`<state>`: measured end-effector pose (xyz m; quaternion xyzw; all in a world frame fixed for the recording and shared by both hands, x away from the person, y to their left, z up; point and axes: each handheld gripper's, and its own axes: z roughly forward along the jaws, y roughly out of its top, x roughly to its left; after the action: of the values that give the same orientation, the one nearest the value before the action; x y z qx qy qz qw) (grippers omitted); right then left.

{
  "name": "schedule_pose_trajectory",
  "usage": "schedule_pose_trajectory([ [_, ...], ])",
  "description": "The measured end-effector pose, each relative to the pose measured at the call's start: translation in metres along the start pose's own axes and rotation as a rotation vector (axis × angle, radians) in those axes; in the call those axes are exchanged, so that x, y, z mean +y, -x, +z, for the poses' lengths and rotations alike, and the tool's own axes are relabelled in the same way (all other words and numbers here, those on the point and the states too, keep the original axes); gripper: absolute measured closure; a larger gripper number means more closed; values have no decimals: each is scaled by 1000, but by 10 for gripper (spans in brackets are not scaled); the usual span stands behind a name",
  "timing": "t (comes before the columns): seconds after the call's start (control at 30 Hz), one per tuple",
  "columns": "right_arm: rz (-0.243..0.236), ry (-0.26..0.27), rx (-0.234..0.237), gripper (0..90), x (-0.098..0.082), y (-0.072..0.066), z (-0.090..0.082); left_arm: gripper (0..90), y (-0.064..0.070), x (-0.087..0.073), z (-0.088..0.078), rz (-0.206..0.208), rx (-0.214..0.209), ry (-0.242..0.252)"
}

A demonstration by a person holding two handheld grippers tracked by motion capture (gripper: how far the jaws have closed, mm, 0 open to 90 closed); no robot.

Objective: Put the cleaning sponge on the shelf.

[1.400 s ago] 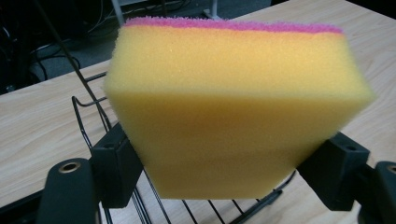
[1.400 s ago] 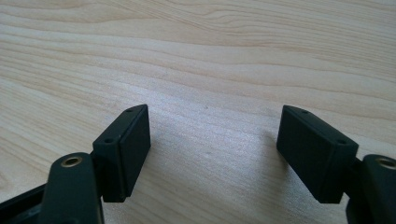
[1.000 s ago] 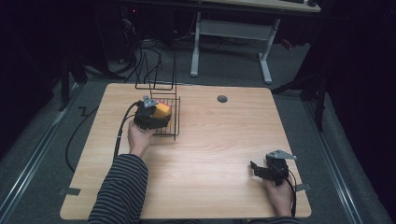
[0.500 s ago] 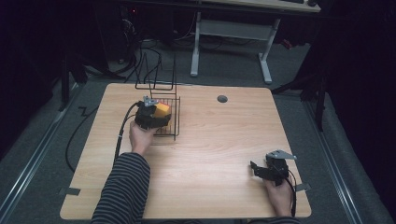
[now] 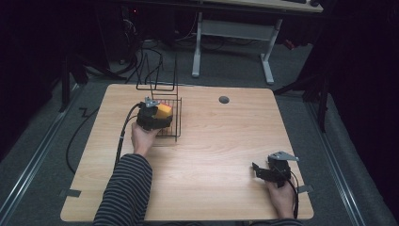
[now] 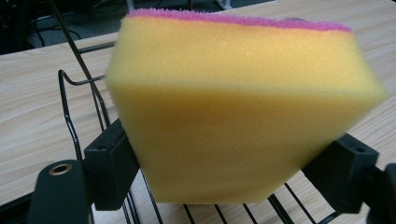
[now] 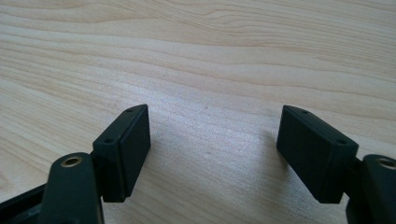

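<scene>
Left claw (image 6: 219, 172): black blocky jaws have just been easing apart, pads still touching the sides of a sponge (image 6: 238, 107) between them — yellow foam, porous, a wedge-like block with a thin pink fuzzy layer on its far face. Below it, thin black wire rack (image 6: 84, 88). Right claw (image 7: 212, 154): released, jaws wide, nothing between, hovering low over the pale wood-grain table (image 7: 210, 56). Room beyond dark; grey floor, cables.

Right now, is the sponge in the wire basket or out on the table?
In: the sponge sits over the wire basket floor, between the left hand-held gripper jaws.
</scene>
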<state>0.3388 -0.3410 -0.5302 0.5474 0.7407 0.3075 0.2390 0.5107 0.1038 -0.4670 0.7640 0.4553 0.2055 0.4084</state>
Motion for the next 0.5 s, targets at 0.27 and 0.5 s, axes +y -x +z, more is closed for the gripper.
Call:
schedule_pose_trajectory([
  [0.27, 1, 0, 0, 263, 0, 0, 0, 149, -2, -1, 1, -18, -5, -14],
  [0.5, 0, 0, 0, 263, 0, 0, 0, 117, -2, -2, 2, -22, -17, -22],
])
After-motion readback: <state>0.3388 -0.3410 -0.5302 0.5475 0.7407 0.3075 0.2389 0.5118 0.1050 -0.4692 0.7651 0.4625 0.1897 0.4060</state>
